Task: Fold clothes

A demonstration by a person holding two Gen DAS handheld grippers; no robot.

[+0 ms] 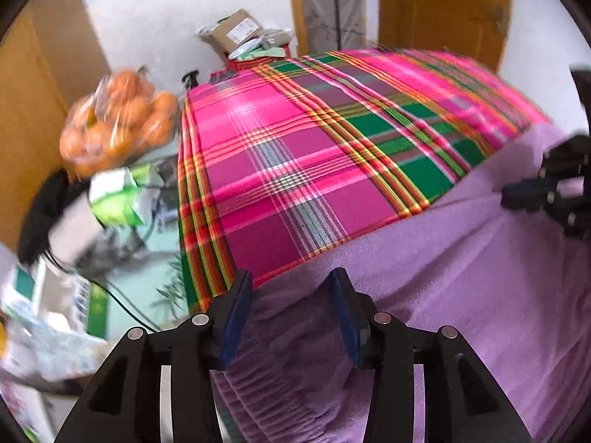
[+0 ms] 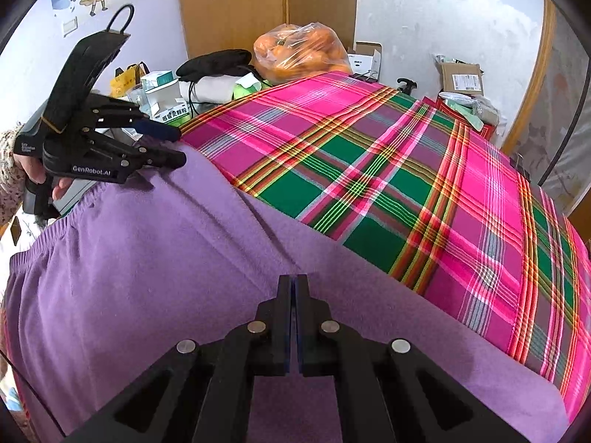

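We see a purple garment (image 2: 155,258) – soft, fleecy fabric with a gathered elastic waistband (image 1: 280,376), so likely trousers, though we can't see the whole shape. It lies spread on a plaid cloth (image 2: 388,170) in pink, green and red that covers the work surface. A few shallow creases run across the purple fabric; the waistband edge sits on the left side in the right wrist view.

Left gripper (image 1: 291,313): fingers spread apart, hovering right over the waistband, one blue pad (image 1: 236,317) near the plaid edge, the other over purple fabric. Nothing is pinched between them. In the right wrist view we see it from the side at the garment's far left corner, a hand (image 2: 40,177) on its grip.

Right gripper (image 2: 294,317): fingers pressed together, tips down at the purple fabric near its plaid-side edge – we can't tell whether any cloth is caught between them.

Behind the plaid cloth we note a bag of oranges (image 2: 303,53), small boxes (image 2: 166,96) and a cardboard parcel (image 2: 461,79). The left view is motion-blurred.
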